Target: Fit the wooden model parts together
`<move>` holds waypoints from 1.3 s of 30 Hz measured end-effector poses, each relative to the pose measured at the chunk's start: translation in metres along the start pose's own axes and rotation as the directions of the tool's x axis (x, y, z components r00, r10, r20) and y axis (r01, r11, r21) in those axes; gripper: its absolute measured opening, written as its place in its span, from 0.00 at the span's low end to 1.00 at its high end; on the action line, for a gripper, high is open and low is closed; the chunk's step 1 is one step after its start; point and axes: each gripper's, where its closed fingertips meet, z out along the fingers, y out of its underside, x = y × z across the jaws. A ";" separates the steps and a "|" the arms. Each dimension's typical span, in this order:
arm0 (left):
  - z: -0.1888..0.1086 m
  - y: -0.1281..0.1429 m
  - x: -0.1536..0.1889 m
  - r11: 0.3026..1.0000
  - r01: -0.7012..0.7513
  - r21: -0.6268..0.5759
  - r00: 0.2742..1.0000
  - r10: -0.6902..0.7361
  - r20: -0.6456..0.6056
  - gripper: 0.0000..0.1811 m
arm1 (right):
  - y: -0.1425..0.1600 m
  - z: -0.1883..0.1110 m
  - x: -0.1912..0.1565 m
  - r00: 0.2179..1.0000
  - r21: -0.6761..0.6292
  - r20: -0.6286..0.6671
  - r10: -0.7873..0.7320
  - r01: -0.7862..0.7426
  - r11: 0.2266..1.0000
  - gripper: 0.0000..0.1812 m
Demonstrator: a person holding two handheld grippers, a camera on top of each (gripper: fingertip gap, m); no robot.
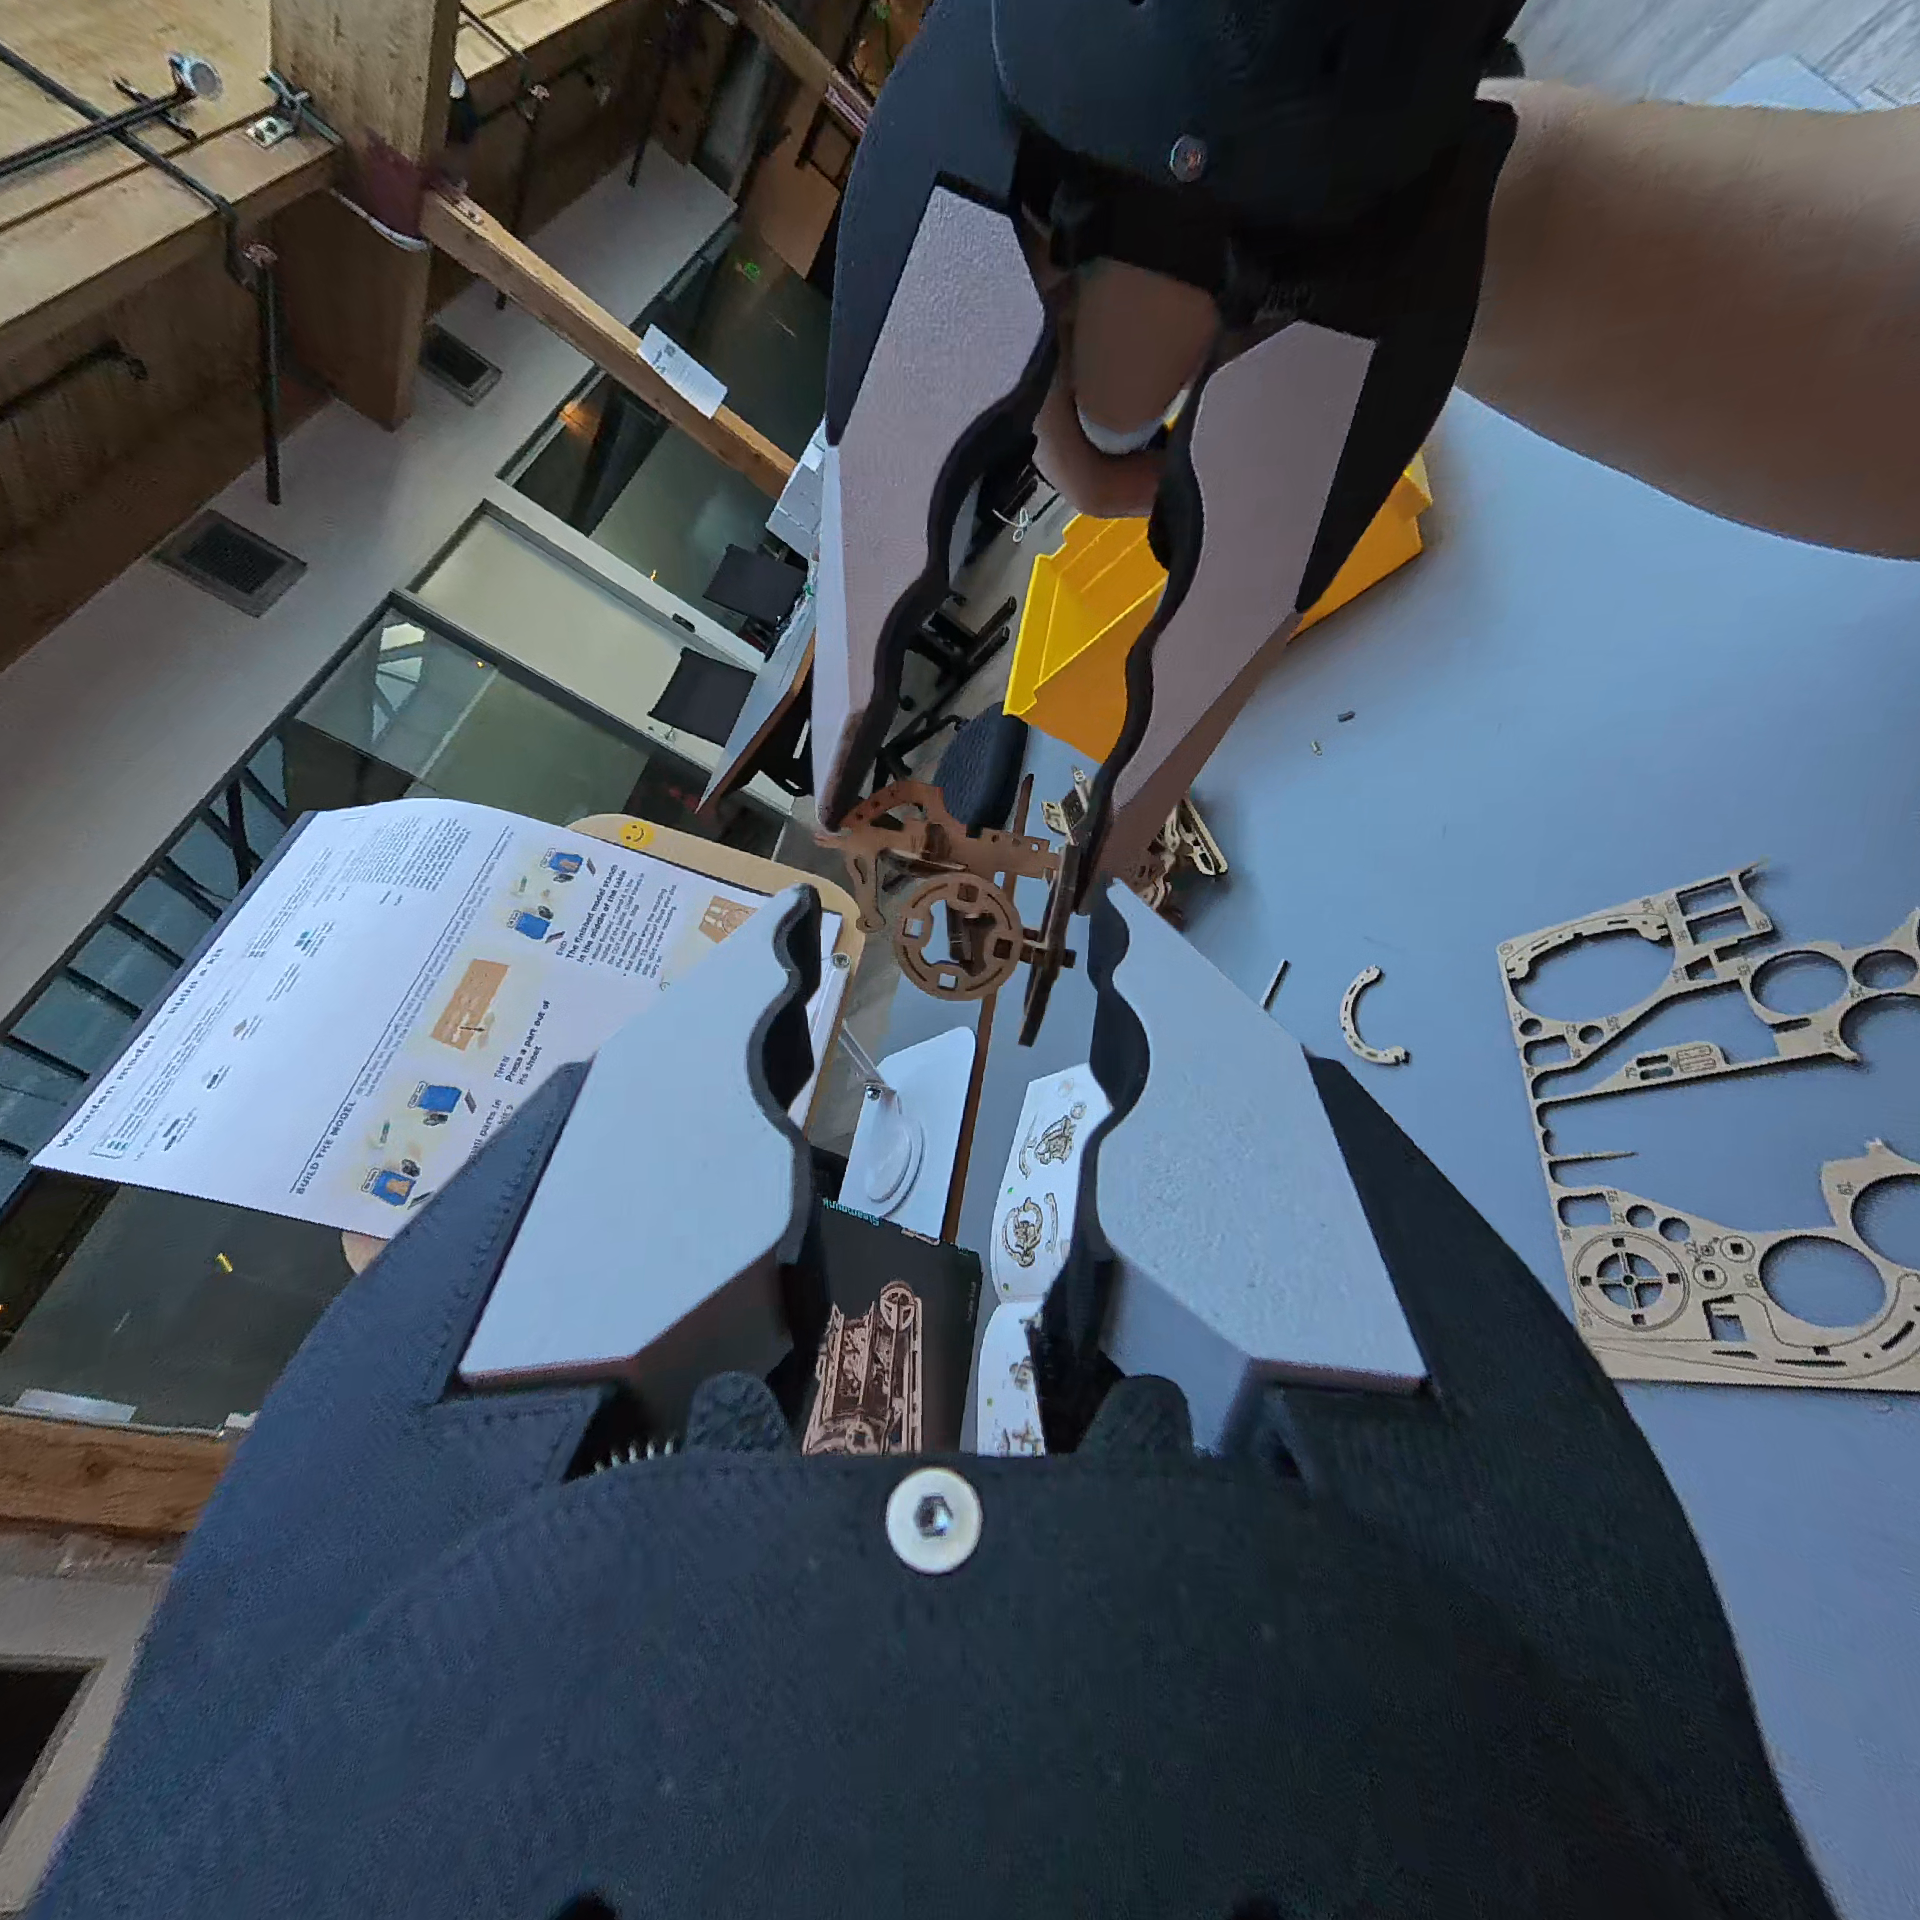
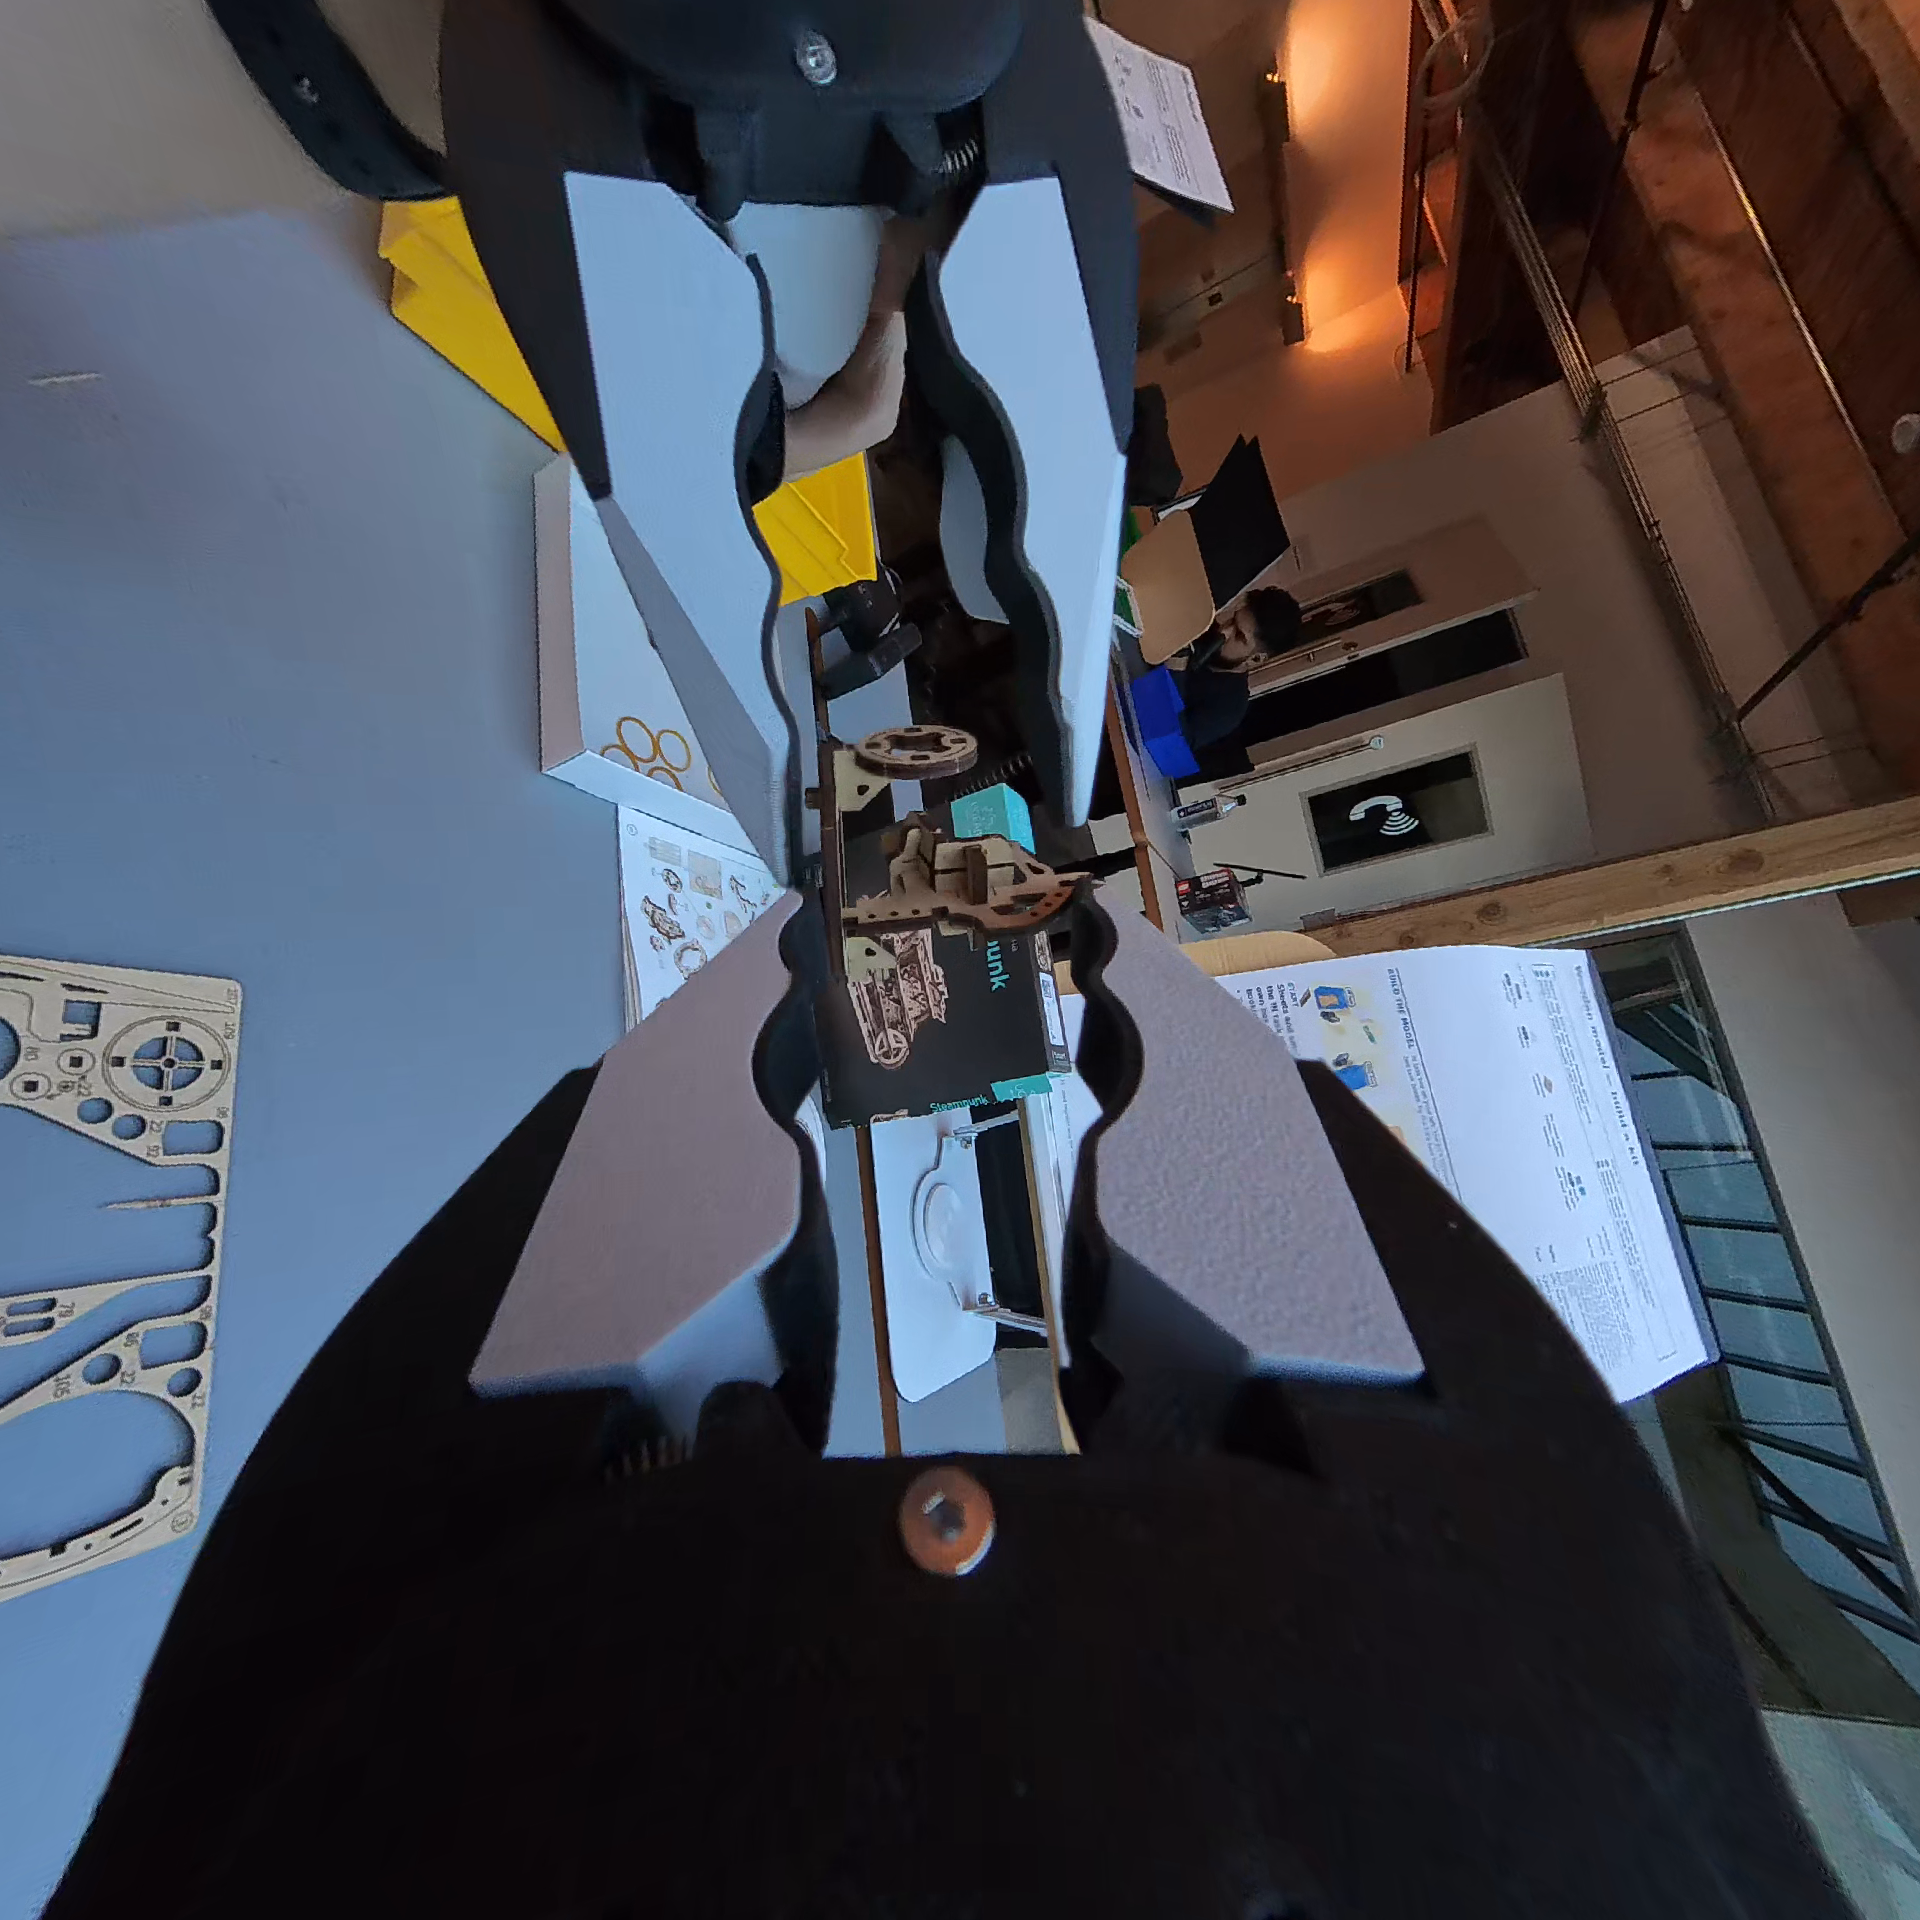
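A small brown wooden model (image 1: pixel 951 920) with a spoked wheel, a flat side plate and a curved toothed piece hangs above the grey table (image 1: pixel 1558 779). My right gripper (image 2: pixel 940 914) is shut on the wooden model (image 2: pixel 935 873), one finger on the plate and the other on the curved piece. In the left wrist view the right gripper (image 1: pixel 961 831) reaches in from the top. My left gripper (image 1: pixel 956 914) is open and faces it tip to tip, its fingers either side of the wheel end. It comes in from the top of the right wrist view (image 2: pixel 930 831).
A punched-out plywood sheet (image 1: pixel 1714 1143) lies flat on the table, with a loose curved piece (image 1: pixel 1371 1018) near it. A yellow bin (image 1: pixel 1101 623), a dark kit box (image 2: pixel 935 1029), a parts booklet (image 2: pixel 686 914), a white box (image 2: pixel 613 686) and a propped instruction sheet (image 1: pixel 364 987) stand around. The tips of both grippers are at nearly the same place.
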 end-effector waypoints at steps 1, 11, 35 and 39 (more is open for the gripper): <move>0.001 0.001 0.001 1.000 -0.006 -0.014 1.000 0.006 -0.001 0.28 | 0.000 0.000 -0.001 1.000 -0.008 -0.001 -0.014 0.014 1.000 0.25; 0.008 0.015 0.012 0.984 -0.089 -0.152 0.996 0.085 -0.027 0.25 | 0.009 0.005 -0.012 0.988 -0.099 0.016 -0.153 0.154 0.983 0.26; -0.002 0.002 0.024 0.995 -0.090 -0.029 0.990 0.086 -0.110 0.24 | -0.011 -0.010 -0.021 0.993 0.104 0.095 -0.077 0.067 0.992 0.25; -0.006 -0.008 0.030 0.997 -0.072 0.022 0.987 0.075 -0.143 0.24 | -0.019 -0.019 -0.024 0.989 0.175 0.144 -0.036 0.011 0.984 0.26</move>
